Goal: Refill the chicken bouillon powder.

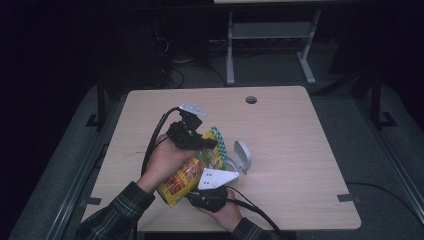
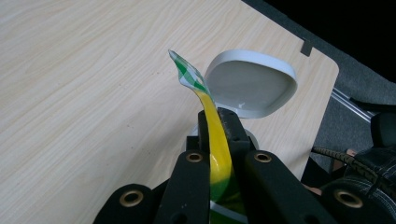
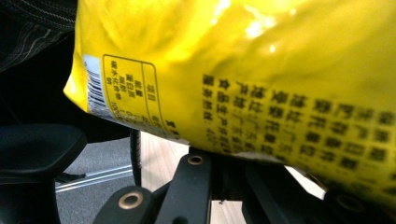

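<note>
Fingers of the left gripper pinch the bag top; the right gripper clamps its bottom edge, near a white lid.

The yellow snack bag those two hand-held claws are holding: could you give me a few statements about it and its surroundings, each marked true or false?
1. The left gripper is clamped on the top edge of the yellow snack bag. True.
2. The bag lies flat on the table with nothing touching it. False: it is held up between both grippers above the wooden table.
3. A white container with an open lid stands on the table beside the bag. True.
4. The right gripper hangs open, away from the bag. False: it is shut on the bag's lower end.
5. The table is bright red. False: it is light wood.
</note>
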Available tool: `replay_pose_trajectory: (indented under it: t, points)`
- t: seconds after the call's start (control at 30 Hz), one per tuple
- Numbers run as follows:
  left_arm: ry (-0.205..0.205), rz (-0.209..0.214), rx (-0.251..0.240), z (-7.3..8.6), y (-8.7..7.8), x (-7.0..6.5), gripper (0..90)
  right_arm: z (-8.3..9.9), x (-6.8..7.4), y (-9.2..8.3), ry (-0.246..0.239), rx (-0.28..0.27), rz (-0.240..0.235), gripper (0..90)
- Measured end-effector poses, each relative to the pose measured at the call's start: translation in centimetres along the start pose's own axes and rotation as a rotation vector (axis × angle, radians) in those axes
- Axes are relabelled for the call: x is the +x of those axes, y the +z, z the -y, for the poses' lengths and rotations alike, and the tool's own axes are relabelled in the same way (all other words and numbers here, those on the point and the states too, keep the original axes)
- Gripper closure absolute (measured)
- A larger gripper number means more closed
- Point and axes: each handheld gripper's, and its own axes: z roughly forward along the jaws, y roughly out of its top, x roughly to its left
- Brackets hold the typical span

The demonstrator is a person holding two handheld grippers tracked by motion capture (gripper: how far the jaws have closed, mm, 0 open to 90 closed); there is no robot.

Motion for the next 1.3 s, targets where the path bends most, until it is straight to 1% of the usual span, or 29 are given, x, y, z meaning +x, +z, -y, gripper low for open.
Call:
replay_pose_trajectory:
  t: [0.1, 0.27, 0.3, 0.33, 0.4, 0.57, 0.8, 0.83, 0.87, 0.9, 0.93, 0.97, 1.07, 1.17, 1.2, 1.23, 1.3]
  points:
    - [0.003, 0.000, 0.014, -0.2, 0.1, 0.1, 90.0, 0.0, 0.0, 0.0, -0.002, 0.000, 0.001, 90.0]
    - [-0.004, -0.002, 0.020, -0.2, 0.3, 0.0, 90.0, 0.0, 0.0, 0.0, -0.003, 0.000, 0.002, 90.0]
    - [0.006, -0.003, 0.030, -0.3, 0.4, 0.1, 90.0, 0.0, 0.1, 0.0, -0.002, 0.001, 0.002, 90.0]
    - [0.006, -0.003, 0.030, -0.3, 0.4, 0.1, 90.0, 0.0, 0.1, 0.0, -0.002, 0.001, 0.002, 90.0]
    - [0.013, -0.003, 0.046, -0.4, 0.4, 0.2, 90.0, 0.0, 0.1, 0.0, -0.002, 0.000, 0.001, 90.0]
    - [-0.001, -0.005, 0.040, -0.5, 0.5, 0.0, 90.0, -0.1, 0.1, 0.0, -0.004, -0.003, 0.003, 90.0]
    - [0.015, -0.009, 0.062, -0.9, 0.7, 0.1, 90.0, -0.1, 0.0, -0.1, -0.002, -0.008, 0.003, 90.0]
    - [0.008, -0.010, 0.058, -1.0, 0.7, 0.0, 90.0, -0.2, 0.0, -0.2, 0.002, -0.012, 0.005, 90.0]
    - [0.019, -0.010, 0.068, -1.1, 0.7, 0.1, 90.0, -0.2, 0.0, -0.2, 0.002, -0.012, 0.005, 90.0]
    - [0.007, -0.011, 0.059, -1.1, 0.8, 0.0, 90.0, -0.2, 0.0, -0.2, 0.003, -0.013, 0.007, 90.0]
    - [0.013, -0.012, 0.063, -1.1, 0.8, 0.0, 90.0, -0.2, 0.0, -0.2, 0.003, -0.013, 0.007, 90.0]
    - [0.008, -0.014, 0.066, -1.2, 0.9, 0.0, 90.0, -0.2, -0.1, -0.3, 0.004, -0.013, 0.007, 90.0]
    - [0.013, -0.013, 0.075, -1.2, 1.1, 0.1, 90.0, -0.2, -0.1, -0.3, 0.003, -0.014, 0.006, 90.0]
    - [0.006, -0.008, 0.080, -1.3, 1.1, 0.2, 90.0, -0.2, 0.0, -0.2, 0.001, -0.012, 0.004, 90.0]
    - [0.011, -0.006, 0.086, -1.3, 1.1, 0.3, 90.0, -0.2, 0.0, -0.2, 0.001, -0.012, 0.004, 90.0]
    - [0.000, -0.007, 0.075, -1.2, 1.2, 0.2, 90.0, -0.2, 0.0, -0.2, 0.001, -0.012, 0.004, 90.0]
    - [0.002, -0.007, 0.079, -1.2, 1.2, 0.2, 90.0, -0.2, 0.0, -0.2, 0.001, -0.012, 0.003, 90.0]
